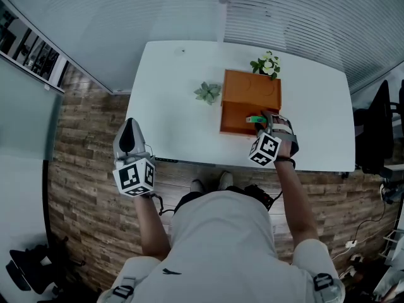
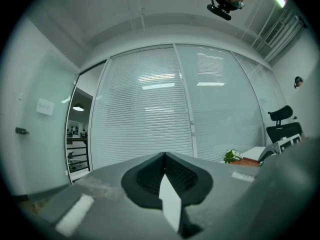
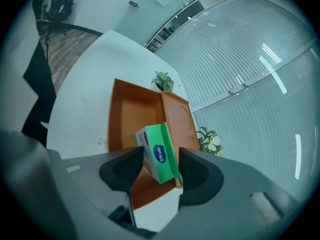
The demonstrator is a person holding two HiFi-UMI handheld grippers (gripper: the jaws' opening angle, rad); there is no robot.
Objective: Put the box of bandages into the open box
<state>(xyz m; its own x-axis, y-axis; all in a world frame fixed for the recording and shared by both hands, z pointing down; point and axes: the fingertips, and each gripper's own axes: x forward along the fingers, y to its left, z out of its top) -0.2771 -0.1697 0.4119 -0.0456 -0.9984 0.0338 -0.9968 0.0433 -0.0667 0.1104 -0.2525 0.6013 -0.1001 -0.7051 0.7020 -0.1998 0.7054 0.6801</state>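
Right gripper view: right claw spread wide, bandage box tilted and seemingly loose between its jaws, long axis roughly along them, over open box just ahead; left claw closed, empty, farther off.

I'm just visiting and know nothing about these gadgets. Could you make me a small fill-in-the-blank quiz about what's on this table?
1. The open box on the white table is ____ in colour.
2. The bandage box between the right gripper's jaws is mostly ____.
3. Counting one plant beside the open box and another plant behind it, the plants number ____.
4. The left gripper's jaws (open or shut) are ____.

Missing words: orange; green; two; shut.
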